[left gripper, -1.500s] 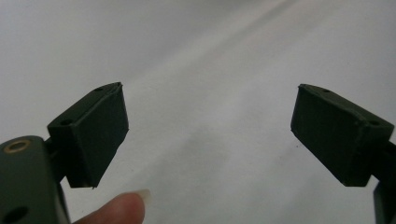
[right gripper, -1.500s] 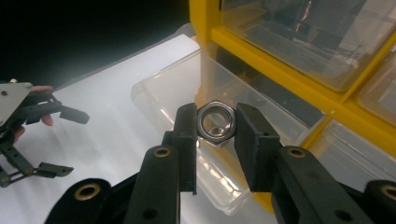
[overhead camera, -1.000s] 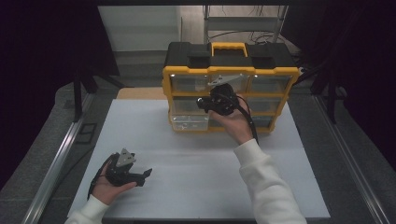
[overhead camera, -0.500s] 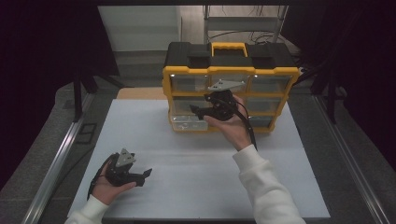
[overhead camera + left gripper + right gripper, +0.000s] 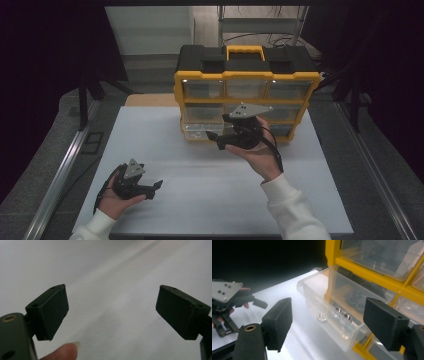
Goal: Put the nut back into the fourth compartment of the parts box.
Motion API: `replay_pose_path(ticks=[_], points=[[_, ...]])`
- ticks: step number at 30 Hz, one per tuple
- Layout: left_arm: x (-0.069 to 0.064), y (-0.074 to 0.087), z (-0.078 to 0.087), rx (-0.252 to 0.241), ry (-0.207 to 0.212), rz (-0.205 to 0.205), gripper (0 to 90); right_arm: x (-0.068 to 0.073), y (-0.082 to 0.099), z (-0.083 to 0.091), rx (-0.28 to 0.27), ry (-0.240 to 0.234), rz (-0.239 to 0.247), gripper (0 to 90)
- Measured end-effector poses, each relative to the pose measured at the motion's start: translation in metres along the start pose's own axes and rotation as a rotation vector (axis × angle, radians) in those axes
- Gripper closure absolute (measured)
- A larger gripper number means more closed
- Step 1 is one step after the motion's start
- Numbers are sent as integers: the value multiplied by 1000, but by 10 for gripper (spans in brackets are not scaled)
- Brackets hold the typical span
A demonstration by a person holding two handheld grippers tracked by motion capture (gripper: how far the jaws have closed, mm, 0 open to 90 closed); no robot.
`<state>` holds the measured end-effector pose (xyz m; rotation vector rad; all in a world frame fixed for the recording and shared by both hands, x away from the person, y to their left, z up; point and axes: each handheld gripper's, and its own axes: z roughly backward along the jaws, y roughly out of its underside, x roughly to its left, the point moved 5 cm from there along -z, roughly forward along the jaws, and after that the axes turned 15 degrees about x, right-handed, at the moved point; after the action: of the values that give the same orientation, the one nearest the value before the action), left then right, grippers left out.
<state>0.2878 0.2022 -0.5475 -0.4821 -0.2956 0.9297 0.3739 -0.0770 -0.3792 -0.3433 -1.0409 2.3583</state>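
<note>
The big white table [image 5: 165, 135] has lots of bare room at 9 o'clock. At 12 o'clock, near its far edge, stands the yellow drawer box [image 5: 247, 82]. One clear drawer [image 5: 329, 315] sticks out at the bottom left with small metal rings [image 5: 322, 317] inside. The right gripper [image 5: 216, 141] is just in front of that drawer; its jaws have just been opening, nothing between them. The left gripper [image 5: 156, 188] rests at 7 o'clock, near the front edge, jaws wide apart and bare.
</note>
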Motion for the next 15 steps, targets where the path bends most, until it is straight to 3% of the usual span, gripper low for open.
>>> replay_pose_path(ticks=[15], points=[[0,-2,0,-3,3,-6,119,23,32,4,-23,-8,37,226]])
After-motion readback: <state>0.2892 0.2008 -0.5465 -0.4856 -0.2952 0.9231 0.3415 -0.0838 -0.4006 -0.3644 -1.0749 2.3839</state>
